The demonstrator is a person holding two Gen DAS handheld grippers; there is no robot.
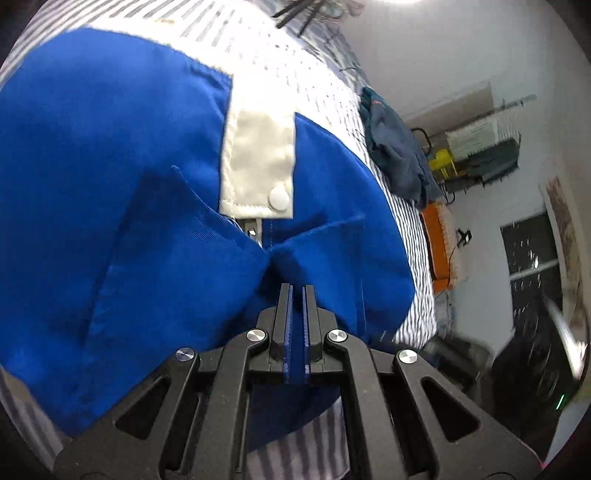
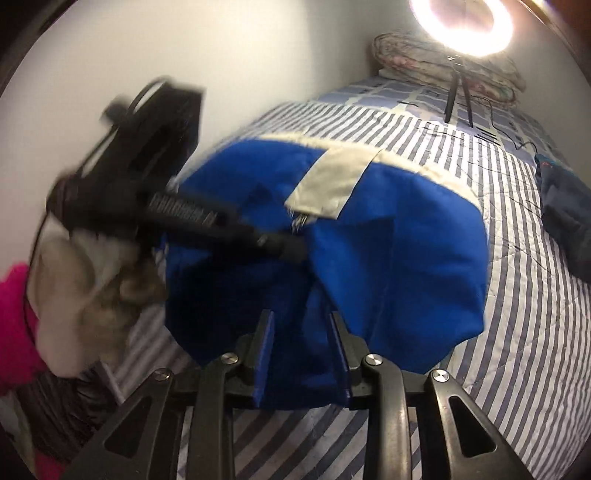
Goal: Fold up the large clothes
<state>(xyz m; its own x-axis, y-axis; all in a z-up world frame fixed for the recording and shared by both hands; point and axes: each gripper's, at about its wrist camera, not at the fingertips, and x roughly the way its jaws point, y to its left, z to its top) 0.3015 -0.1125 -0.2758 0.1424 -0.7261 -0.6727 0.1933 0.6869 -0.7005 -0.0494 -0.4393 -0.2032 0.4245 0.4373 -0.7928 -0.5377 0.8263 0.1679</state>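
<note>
Partly blurred, left hand-held gripper (image 2: pixel 295 251) against blue garment (image 2: pixel 399 266).

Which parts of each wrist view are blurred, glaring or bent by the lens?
Right wrist view: ring light glares; left gripper smeared by motion. Left wrist view: blue garment sharp, far-right room streaked. Both: fisheye curves the striped bedspread.

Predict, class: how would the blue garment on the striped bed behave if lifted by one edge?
The blue garment probably flops and drapes: it already creases on the striped bedcover. Its white snap placket looks flatter, likely a bit stiffer. Unlikely to roll.
</note>
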